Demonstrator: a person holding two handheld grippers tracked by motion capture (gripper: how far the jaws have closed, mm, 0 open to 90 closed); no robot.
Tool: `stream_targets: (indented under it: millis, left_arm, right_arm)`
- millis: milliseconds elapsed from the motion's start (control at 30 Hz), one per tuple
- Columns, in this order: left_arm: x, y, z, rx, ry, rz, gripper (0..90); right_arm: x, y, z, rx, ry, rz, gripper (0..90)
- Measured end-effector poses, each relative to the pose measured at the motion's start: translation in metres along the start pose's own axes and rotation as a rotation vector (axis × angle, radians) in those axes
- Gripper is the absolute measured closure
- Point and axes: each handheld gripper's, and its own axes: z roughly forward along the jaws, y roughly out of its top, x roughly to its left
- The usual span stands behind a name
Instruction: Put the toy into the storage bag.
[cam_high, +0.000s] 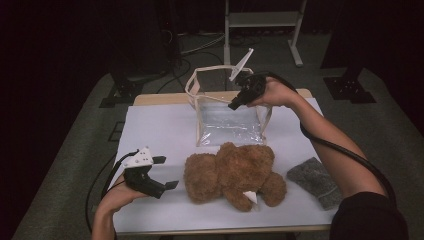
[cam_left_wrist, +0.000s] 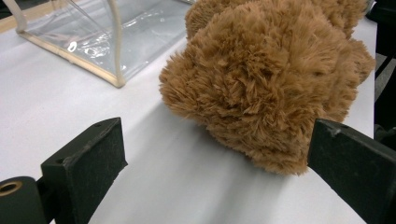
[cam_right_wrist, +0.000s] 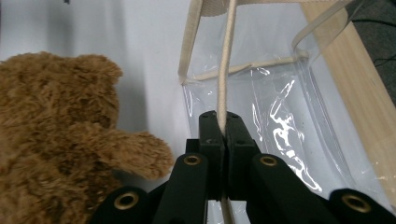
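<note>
The teddy bear (cam_high: 232, 174) has shaggy, matt brown plush. The bag (cam_high: 230, 122) is clear glossy plastic, creased and glinting, edged with woven cream cloth strap (cam_right_wrist: 225, 70). The table cover (cam_high: 160, 130) looks smooth and matt white. A grey cloth (cam_high: 316, 181) looks coarse and fuzzy.

A white-covered table (cam_high: 155, 125) with a wooden far edge stood on grey carpet (cam_high: 65, 165). Beyond it the room was dark; a pale metal frame (cam_high: 262, 20) and black cables (cam_high: 185, 60) lay past the far edge
</note>
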Motion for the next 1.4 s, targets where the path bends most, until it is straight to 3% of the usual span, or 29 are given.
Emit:
stream_targets:
  millis: [267, 767, 1033, 1100, 1167, 1300, 1400]
  left_arm:
    - [-0.001, -0.001, 0.001, 0.006, -0.005, 0.0, 3.4]
    - [-0.002, 0.0, 0.002, 0.01, -0.011, 0.006, 3.4]
    - [-0.002, -0.001, 0.002, 0.011, -0.01, 0.002, 3.4]
    - [-0.002, -0.002, 0.002, 0.01, -0.008, 0.002, 3.4]
    - [-0.002, -0.002, 0.002, 0.011, -0.008, 0.001, 3.3]
    - [-0.002, -0.002, 0.003, 0.013, -0.007, 0.006, 3.4]
    - [-0.002, -0.003, 0.003, 0.014, -0.006, 0.003, 3.4]
  right_arm:
    - [0.021, -0.003, -0.002, -0.006, 0.028, -0.031, 87.1]
    - [0.049, -0.014, -0.01, -0.016, 0.075, -0.033, 87.3]
    - [0.049, -0.019, -0.009, -0.018, 0.067, -0.02, 86.4]
    - [0.048, -0.02, -0.01, -0.029, 0.062, -0.01, 80.3]
    - [0.048, -0.02, -0.013, -0.046, 0.05, 0.001, 68.7]
    - [0.049, -0.019, -0.018, -0.066, 0.041, 0.006, 59.2]
    - [0.052, -0.016, -0.028, -0.101, 0.029, 0.005, 47.3]
